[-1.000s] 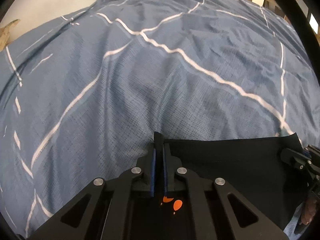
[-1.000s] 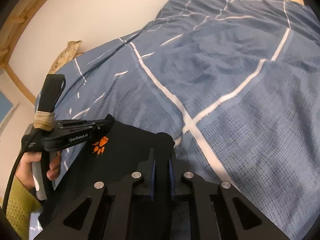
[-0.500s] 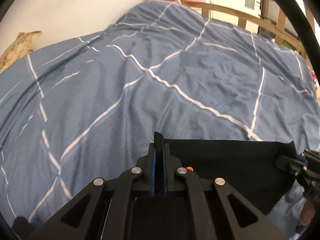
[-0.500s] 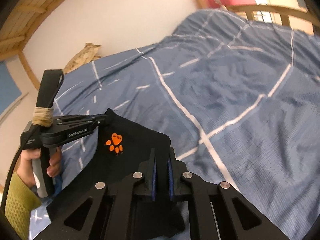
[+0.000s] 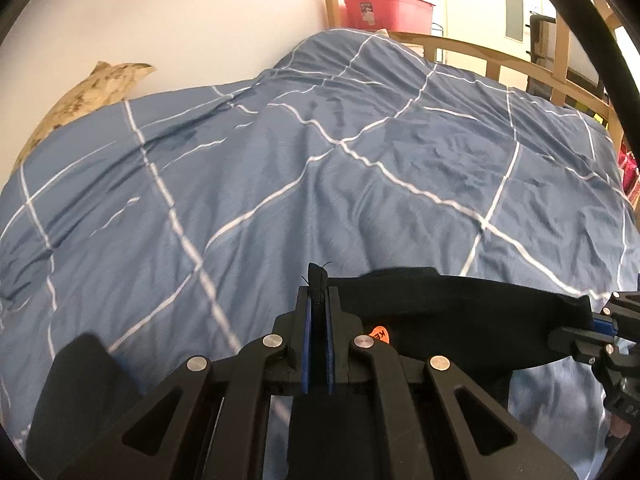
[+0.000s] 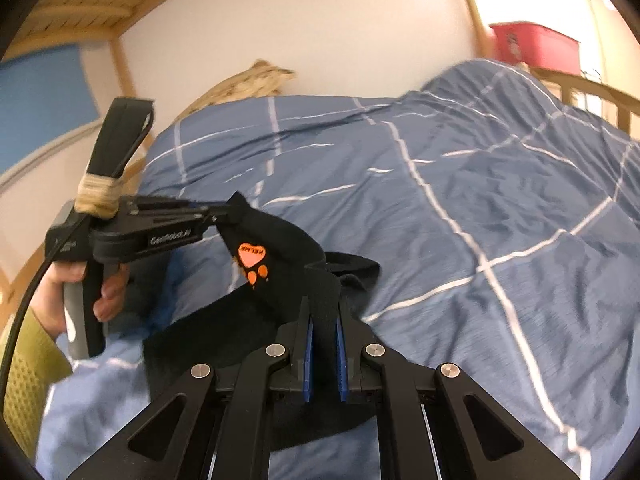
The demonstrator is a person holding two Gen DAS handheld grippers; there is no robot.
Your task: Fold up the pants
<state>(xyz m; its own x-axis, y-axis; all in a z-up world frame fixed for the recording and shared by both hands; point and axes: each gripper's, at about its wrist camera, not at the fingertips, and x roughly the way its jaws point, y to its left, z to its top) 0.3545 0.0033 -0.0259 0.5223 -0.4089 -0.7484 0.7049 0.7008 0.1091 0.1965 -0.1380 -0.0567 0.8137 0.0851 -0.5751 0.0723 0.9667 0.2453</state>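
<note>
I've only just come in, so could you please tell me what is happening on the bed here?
A person is folding black pants over a blue checked duvet. Each hand holds a gripper, and both are shut on the fabric: the left gripper pinches one corner and the right gripper another, so the cloth hangs stretched between them above the bed. An orange paw logo faces the right camera.

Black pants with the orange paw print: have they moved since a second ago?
Yes. The black pants have risen: in the right wrist view their paw print sits higher against the blue checked duvet, held up between both tools.
</note>
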